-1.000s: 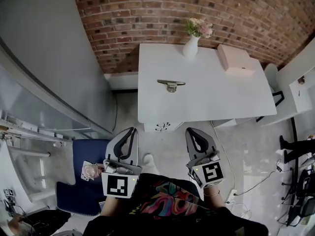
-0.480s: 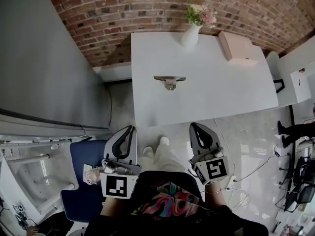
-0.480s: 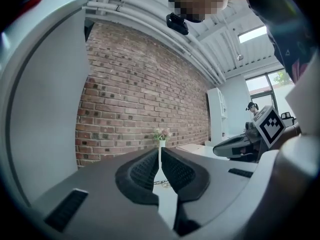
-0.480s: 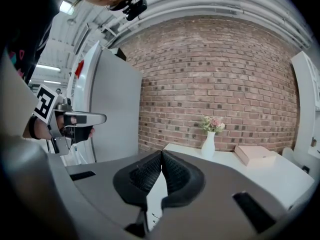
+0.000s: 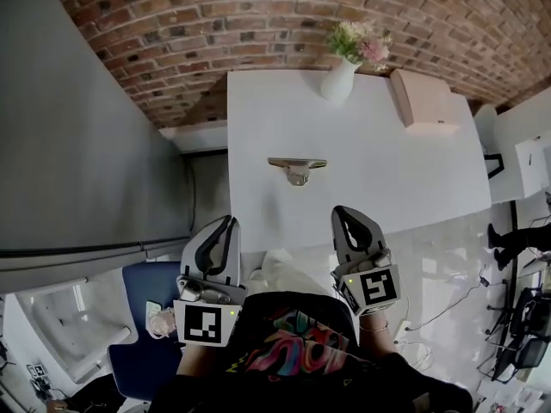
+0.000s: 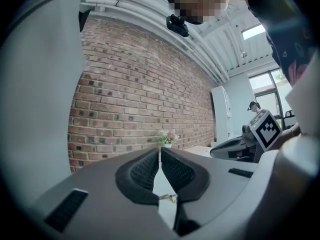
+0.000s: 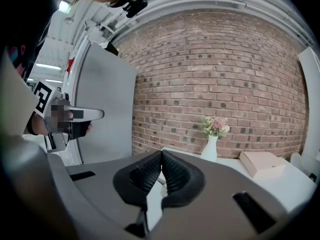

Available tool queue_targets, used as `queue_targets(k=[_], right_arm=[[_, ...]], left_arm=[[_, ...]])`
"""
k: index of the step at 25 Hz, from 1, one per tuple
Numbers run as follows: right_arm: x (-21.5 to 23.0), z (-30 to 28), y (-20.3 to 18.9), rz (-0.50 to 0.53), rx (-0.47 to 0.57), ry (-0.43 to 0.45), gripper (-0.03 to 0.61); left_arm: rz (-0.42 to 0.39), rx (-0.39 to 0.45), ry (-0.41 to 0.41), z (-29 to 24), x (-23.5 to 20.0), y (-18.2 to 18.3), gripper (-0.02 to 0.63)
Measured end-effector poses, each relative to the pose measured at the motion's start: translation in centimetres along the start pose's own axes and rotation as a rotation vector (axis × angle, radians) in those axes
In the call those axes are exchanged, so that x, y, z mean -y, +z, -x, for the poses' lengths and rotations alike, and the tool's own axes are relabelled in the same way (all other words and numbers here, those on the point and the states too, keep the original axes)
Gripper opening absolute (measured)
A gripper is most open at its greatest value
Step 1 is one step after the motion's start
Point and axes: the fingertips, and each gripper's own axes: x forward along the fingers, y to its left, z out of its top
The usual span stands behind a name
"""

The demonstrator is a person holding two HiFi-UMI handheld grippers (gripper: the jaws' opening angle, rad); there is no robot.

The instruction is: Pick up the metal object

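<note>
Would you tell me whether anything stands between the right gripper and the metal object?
Nothing visible does: only bare table lies between the right gripper and the metal object. The vase and the box stand beyond it, by the wall.

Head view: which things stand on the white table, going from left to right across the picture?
metal object → vase with flowers → flat box

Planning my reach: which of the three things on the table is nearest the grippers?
The metal object, mid-table; vase and box sit back by the wall.
</note>
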Motion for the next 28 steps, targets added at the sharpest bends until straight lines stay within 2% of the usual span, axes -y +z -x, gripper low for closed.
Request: queue_targets(k=[6, 11, 17, 19, 23, 28], right_arm=[[3.2, -5.1, 1.4, 0.041, -0.022, 0.071, 0.017], [5.2, -7.6, 3.4, 0.053, 0.027, 0.104, 0.017], [6.5, -9.0, 3.1, 0.045, 0.005, 0.108, 0.017], [6.5, -9.2, 3.0, 0.051, -0.008, 0.100, 0.017], [6.2, -9.2, 4.1, 0.047, 0.035, 0.069, 0.017], [5.9, -9.0, 3.8, 0.033, 0.019, 0.045, 0.017]], left_arm=[[-0.033, 0.032, 0.006, -6.5, -0.8, 2.4, 0.034], [-0.030, 0.043, 0.028, -9.4, -1.3, 3.3, 0.034], [-0.023, 0.022, 0.060, -10.4, -2.4, 2.6, 0.034], [-0.028, 0.025, 0.052, -10.4, -2.7, 2.8, 0.034], [-0.036, 0.046, 0.027, -10.2, -3.1, 3.7, 0.034], [-0.050, 0.053, 0.007, -10.1, -3.5, 4.4, 0.034]])
